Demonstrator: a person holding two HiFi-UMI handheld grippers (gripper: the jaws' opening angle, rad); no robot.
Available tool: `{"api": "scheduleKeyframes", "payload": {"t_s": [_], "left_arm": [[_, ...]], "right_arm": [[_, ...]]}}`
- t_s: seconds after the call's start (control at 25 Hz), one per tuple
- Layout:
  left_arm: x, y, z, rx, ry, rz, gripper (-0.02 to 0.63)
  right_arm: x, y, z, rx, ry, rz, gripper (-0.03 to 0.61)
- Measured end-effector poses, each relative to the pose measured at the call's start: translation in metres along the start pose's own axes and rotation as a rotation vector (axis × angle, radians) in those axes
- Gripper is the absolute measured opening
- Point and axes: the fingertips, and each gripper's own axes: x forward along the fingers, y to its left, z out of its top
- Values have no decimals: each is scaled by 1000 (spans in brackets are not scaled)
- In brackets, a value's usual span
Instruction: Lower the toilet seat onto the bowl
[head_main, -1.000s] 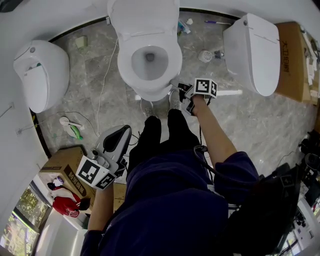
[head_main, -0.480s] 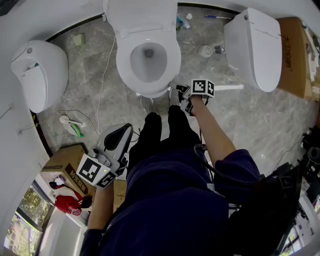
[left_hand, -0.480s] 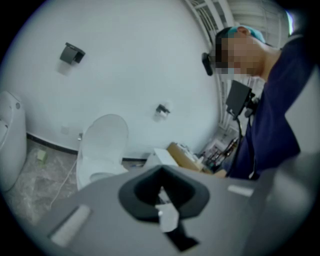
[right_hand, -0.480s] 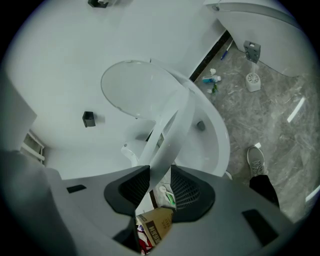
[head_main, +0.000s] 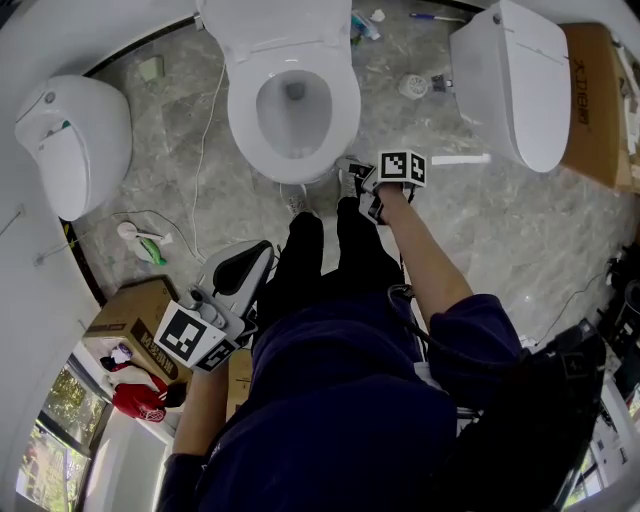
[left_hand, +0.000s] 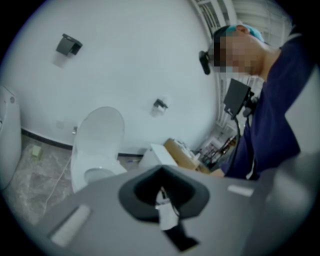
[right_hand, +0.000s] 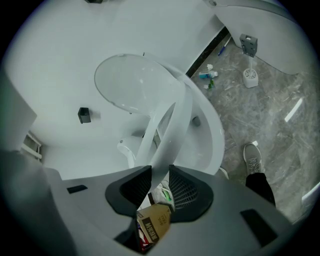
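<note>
The white toilet (head_main: 290, 110) stands at the top middle of the head view, with its lid (right_hand: 132, 85) up against the wall. In the right gripper view the toilet seat (right_hand: 172, 117) is tilted up off the bowl (right_hand: 216, 137). My right gripper (right_hand: 160, 172) is at the bowl's front right (head_main: 358, 178). Its jaws are closing with the seat's front rim between the pads, and I see no firm press. My left gripper (head_main: 258, 256) hangs low by the person's left leg, shut and empty (left_hand: 161, 172).
Two other white toilets stand on the grey marble floor, one at the left (head_main: 70, 140) and one at the right (head_main: 510, 80). Cardboard boxes sit at lower left (head_main: 130, 315) and far right (head_main: 595, 100). A cable (head_main: 200, 140), a brush holder (head_main: 413, 86) and the person's shoes (head_main: 295, 200) are nearby.
The right gripper has stayed at the toilet's front right, shifting only slightly. The left gripper has drifted a little to the right beside the leg. The whole view has shifted a little.
</note>
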Motion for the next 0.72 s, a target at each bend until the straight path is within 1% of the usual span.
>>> {"api": "scheduleKeyframes", "payload": {"t_s": [0.28, 0.72], "left_arm": [[13, 1, -10, -12, 26, -8, 5], [35, 3, -21, -30, 66, -29, 5]], "right_arm": [[11, -21, -10, 10, 22, -12, 91], [28, -56, -24, 3, 88, -73, 77]]}}
